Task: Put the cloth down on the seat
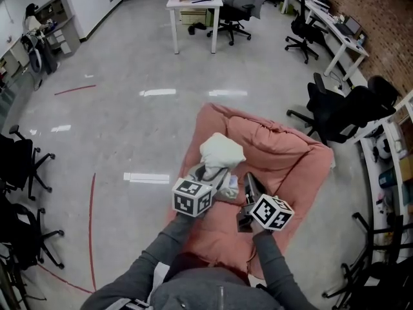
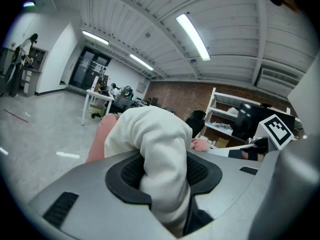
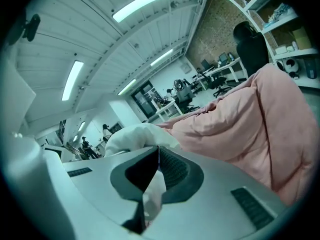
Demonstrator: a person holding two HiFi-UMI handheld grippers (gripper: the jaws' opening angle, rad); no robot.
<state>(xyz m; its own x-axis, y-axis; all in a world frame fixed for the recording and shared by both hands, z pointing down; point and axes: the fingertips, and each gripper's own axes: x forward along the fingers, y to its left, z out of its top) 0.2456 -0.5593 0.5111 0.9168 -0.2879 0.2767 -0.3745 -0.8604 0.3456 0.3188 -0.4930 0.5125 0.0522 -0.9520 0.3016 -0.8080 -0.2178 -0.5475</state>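
Right now the left tongs (image 2: 162,171) are clamped on a thick fold of the white cloth (image 1: 221,152), pads pressing it from both sides. Right tongs (image 3: 152,176) are closed on a thin edge of the same cloth. Cloth is bunched up, center of head view, over the pink seat (image 1: 290,154); can't tell if its underside touches the cushion. Seat sits on grey floor (image 1: 129,128), w/ a white desk (image 1: 193,5) & black office chairs (image 1: 232,11) at top of frame.
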